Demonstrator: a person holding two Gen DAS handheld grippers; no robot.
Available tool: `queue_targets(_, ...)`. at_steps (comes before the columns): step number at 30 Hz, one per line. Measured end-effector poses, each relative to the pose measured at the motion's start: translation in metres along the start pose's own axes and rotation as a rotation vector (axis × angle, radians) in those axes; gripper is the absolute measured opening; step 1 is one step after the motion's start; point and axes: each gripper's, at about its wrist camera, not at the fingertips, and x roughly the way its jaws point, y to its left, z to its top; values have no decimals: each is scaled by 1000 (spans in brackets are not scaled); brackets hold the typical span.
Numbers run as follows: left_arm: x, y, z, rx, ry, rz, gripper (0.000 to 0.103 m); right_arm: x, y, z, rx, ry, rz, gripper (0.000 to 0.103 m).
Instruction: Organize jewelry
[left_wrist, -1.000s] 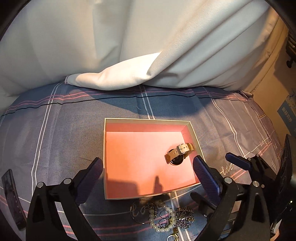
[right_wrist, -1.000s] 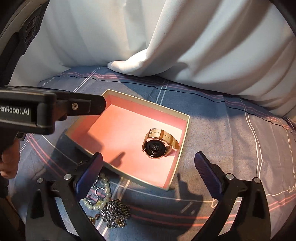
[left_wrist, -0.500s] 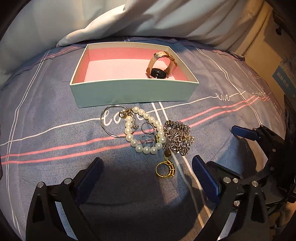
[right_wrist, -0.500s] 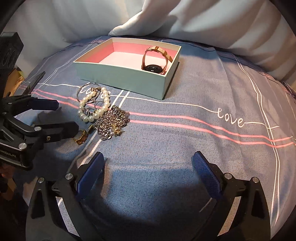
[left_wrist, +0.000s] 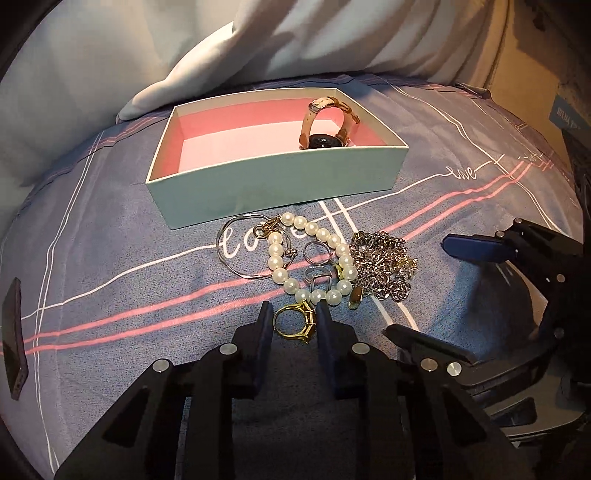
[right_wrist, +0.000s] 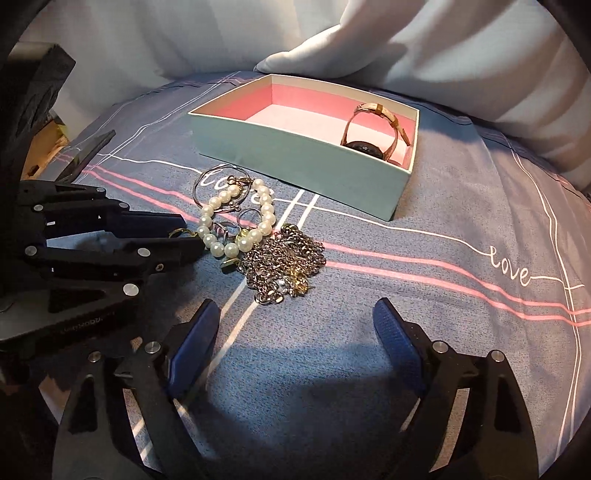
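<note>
Closing in on the gold ring (left_wrist: 294, 324), the left gripper (left_wrist: 293, 315) has just drawn its jaws together so that both dark pads sit against the ring's sides, the ring lying on the blue striped bedsheet (left_wrist: 110, 258) at the near edge of the jewelry pile. Just beyond it lie the pearl bracelet (left_wrist: 314, 258), a thin silver bangle (left_wrist: 243, 251), a couple of small silver rings and, to their right, a heaped silver chain (left_wrist: 384, 264). Past the pile stands the pale green box (left_wrist: 273, 184) with its pink lining (a tan-strapped watch (left_wrist: 327, 123) stands on edge in its right-hand part). The right gripper (right_wrist: 295, 339) hovers just short of the chain with its blue pads wide apart and nothing between them, though its jaws have just been narrowing a little. A white quilt (right_wrist: 443, 55) is bunched behind the box.
</note>
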Motion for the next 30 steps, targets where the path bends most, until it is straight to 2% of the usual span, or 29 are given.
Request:
queue_targets(3,-2,4,0,-17,-3,-9,24,1,1,5,5,4,8,70)
queue_targets(7,-10,9,3,-31,-12,-20,24,-6,-4,6,45,-3,15,68)
queue_targets(8,-13,10,7,-37,-19,-26,24,-7,-6,7,48,0,22,59)
queue_targets(9,-17,12,12,-45,-30,-29,24,-9,-7,10,50,-1,15,37)
queue_targets(11,-23,15,26,-55,-55,-37,24,-13,-9,20,44,-7,-2,6)
queue_targets(12,-26,16,34,-58,-67,-35,24,-17,-9,27,35,-23,-12,1)
queue_targets(18,-36,23,82,-76,-126,-21,24,-35,-12,76,6,-116,-33,1)
queue_targets(22,-32,30,109,-97,-134,-7,24,-41,-15,107,-9,-159,-61,1)
queue_targets(30,-16,47,143,-151,-111,1,24,-32,-17,141,-14,-165,-66,1)
